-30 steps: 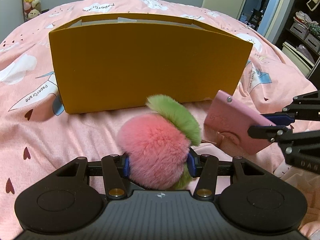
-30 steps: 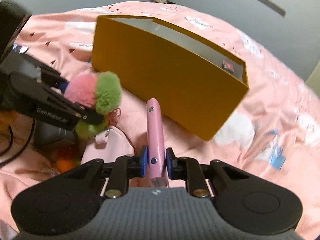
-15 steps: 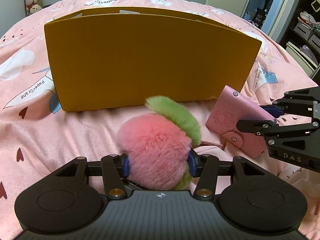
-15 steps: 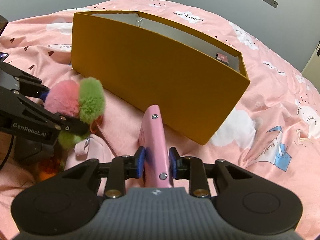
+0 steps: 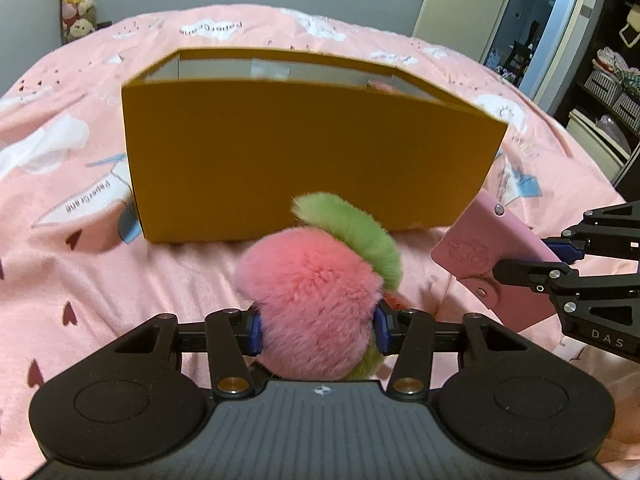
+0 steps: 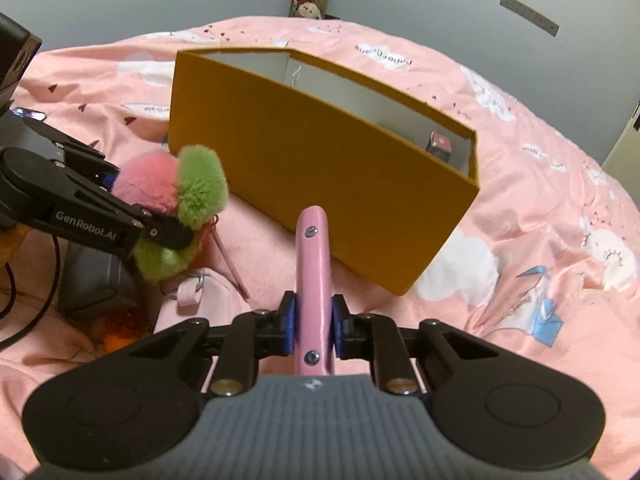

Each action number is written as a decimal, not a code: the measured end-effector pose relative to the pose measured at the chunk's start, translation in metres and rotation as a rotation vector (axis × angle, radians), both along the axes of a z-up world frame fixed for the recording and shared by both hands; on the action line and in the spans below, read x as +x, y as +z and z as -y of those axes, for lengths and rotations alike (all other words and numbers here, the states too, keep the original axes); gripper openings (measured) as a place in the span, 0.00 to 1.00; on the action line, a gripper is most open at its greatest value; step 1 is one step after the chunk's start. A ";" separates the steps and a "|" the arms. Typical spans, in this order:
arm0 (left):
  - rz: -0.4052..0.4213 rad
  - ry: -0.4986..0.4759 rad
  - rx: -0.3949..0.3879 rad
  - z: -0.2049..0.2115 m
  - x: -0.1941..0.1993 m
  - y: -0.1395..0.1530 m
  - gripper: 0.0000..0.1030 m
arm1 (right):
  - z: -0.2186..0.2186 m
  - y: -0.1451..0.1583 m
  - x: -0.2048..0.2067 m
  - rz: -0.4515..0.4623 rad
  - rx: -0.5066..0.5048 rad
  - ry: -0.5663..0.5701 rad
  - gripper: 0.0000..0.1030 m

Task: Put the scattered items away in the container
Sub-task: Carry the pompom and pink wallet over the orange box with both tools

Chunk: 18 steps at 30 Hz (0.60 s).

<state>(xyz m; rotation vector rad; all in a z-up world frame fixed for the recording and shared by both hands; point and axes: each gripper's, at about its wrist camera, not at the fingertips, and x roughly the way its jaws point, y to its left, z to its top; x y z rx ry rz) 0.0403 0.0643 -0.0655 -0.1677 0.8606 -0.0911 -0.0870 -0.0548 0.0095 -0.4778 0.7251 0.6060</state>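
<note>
An open mustard-yellow box (image 5: 304,160) stands on the pink bedspread; it also shows in the right wrist view (image 6: 320,168). My left gripper (image 5: 318,328) is shut on a fluffy pink and green pompom (image 5: 316,296), held in front of the box's near wall. The pompom also shows at the left of the right wrist view (image 6: 176,192). My right gripper (image 6: 313,322) is shut on a flat pink leather wallet (image 6: 314,272), held edge-up before the box. The wallet also shows at the right of the left wrist view (image 5: 488,256). A small dark item (image 6: 440,144) lies inside the box.
A pale pink pouch (image 6: 200,292) and something orange (image 6: 116,332) lie on the bed under the left gripper. A dark grey device (image 6: 92,280) with cables sits at the left. A door and shelves (image 5: 616,80) stand beyond the bed at the right.
Both grippers have risen with their items. The box's open top and inside now show in both views. The wallet sits higher beside the pompom.
</note>
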 end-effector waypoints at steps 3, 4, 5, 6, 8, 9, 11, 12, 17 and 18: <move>0.030 -0.007 0.003 0.002 -0.004 0.011 0.55 | 0.002 0.011 -0.004 0.024 0.007 0.013 0.19; 0.038 -0.010 0.004 0.003 -0.004 0.014 0.55 | 0.002 0.014 -0.005 0.032 0.010 0.018 0.19; 0.046 -0.014 0.004 0.005 -0.004 0.017 0.55 | 0.002 0.018 -0.007 0.040 0.011 0.023 0.19; 0.054 -0.018 0.002 0.005 -0.004 0.021 0.55 | 0.002 0.022 -0.008 0.050 0.012 0.031 0.19; 0.069 -0.025 -0.001 0.005 -0.005 0.030 0.55 | 0.001 0.029 -0.011 0.065 0.013 0.044 0.19; 0.077 -0.027 0.000 0.005 -0.006 0.034 0.55 | 0.000 0.033 -0.012 0.073 0.014 0.051 0.18; 0.093 -0.034 -0.006 0.006 -0.005 0.043 0.55 | -0.001 0.041 -0.015 0.091 0.017 0.062 0.18; 0.100 -0.036 -0.009 0.005 -0.006 0.046 0.55 | -0.001 0.045 -0.015 0.100 0.019 0.065 0.18; 0.141 -0.051 -0.010 0.003 -0.003 0.069 0.55 | -0.002 0.068 -0.019 0.147 0.042 0.089 0.18; 0.151 -0.054 -0.009 0.002 -0.003 0.074 0.55 | -0.002 0.073 -0.019 0.159 0.047 0.094 0.18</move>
